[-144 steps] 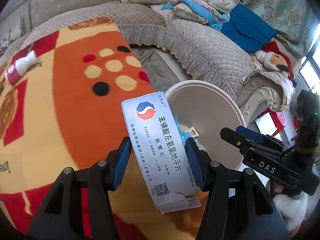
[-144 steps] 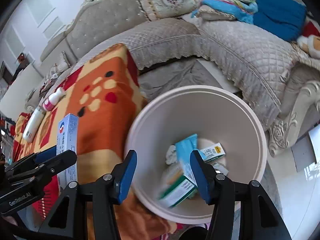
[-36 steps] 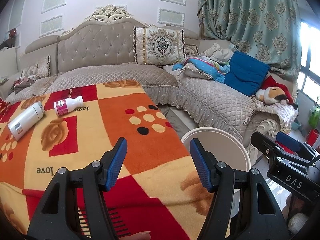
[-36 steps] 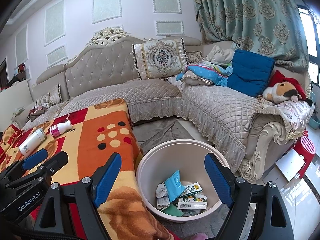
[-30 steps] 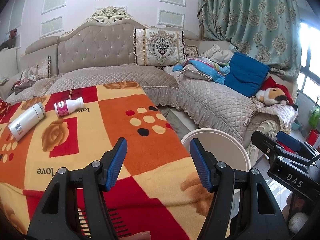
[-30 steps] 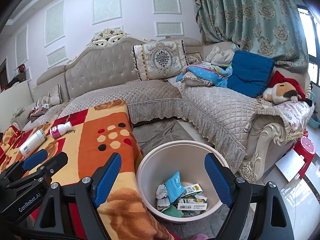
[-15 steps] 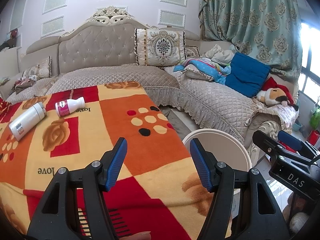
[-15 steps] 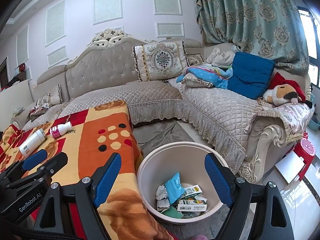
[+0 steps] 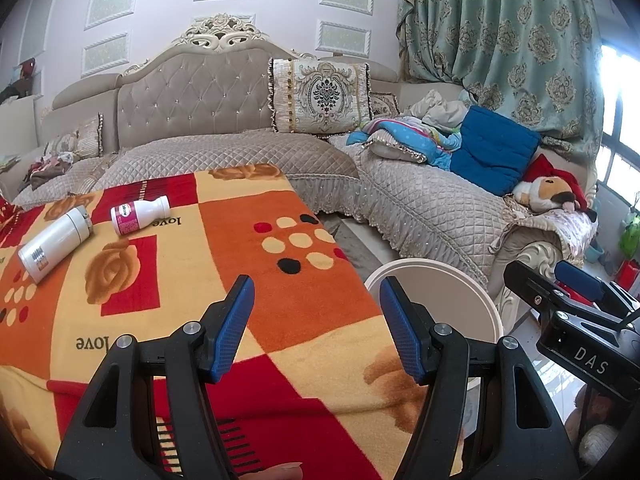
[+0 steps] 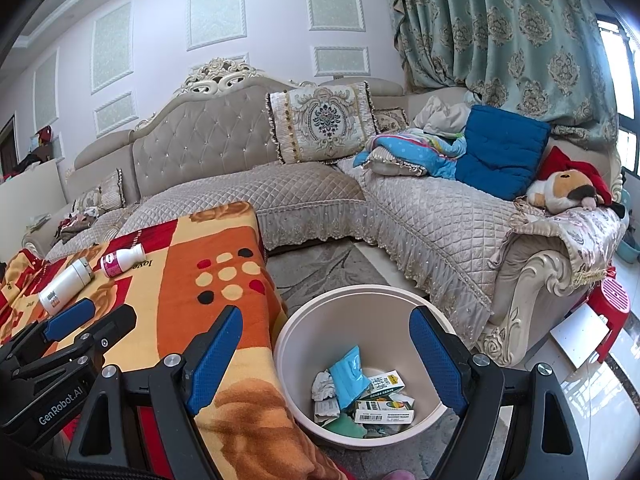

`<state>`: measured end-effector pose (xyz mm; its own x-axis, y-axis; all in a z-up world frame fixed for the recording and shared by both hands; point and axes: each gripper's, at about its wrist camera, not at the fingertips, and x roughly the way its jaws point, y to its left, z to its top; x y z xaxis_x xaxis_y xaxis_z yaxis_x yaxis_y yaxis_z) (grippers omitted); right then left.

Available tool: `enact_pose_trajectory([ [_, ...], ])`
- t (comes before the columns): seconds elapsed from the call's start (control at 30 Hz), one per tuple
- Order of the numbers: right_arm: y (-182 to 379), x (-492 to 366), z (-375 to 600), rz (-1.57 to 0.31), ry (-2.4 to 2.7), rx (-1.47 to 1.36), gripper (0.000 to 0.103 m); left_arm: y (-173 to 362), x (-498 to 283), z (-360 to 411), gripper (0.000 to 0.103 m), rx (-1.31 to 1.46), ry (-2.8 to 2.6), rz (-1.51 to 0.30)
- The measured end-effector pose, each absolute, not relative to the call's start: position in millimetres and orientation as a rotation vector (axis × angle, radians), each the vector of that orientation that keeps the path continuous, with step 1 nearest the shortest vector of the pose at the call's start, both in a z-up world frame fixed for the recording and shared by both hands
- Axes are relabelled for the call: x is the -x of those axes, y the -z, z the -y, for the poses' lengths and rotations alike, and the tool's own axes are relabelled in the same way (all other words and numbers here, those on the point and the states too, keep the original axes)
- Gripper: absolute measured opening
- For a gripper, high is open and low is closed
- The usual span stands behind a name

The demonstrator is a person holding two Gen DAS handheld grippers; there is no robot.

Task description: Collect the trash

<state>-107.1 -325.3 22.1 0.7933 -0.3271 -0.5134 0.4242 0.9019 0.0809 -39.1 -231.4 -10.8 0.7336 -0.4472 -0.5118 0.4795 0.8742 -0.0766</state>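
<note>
Both the left gripper (image 9: 316, 320) and the right gripper (image 10: 326, 354) stand with jaws apart, holding nothing. Remaining on the tabletop near its far left corner: a pink-labelled bottle (image 9: 139, 214), likely light, rigid, prone to rolling; grasp mid-body. The bin (image 10: 362, 302) on the floor holds cartons.

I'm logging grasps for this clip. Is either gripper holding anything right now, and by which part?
Nothing is held. The left gripper and the right gripper are both open, with nothing between their fingers.
</note>
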Motion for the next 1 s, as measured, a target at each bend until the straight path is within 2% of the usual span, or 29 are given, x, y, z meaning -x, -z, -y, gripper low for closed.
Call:
enact_pose_trajectory([
  [1.0, -14.6, 106.6, 327.8, -0.533, 0.405, -0.196, 0.084, 15.8, 32.0, 232.2, 0.064, -0.051, 0.522, -0.567],
])
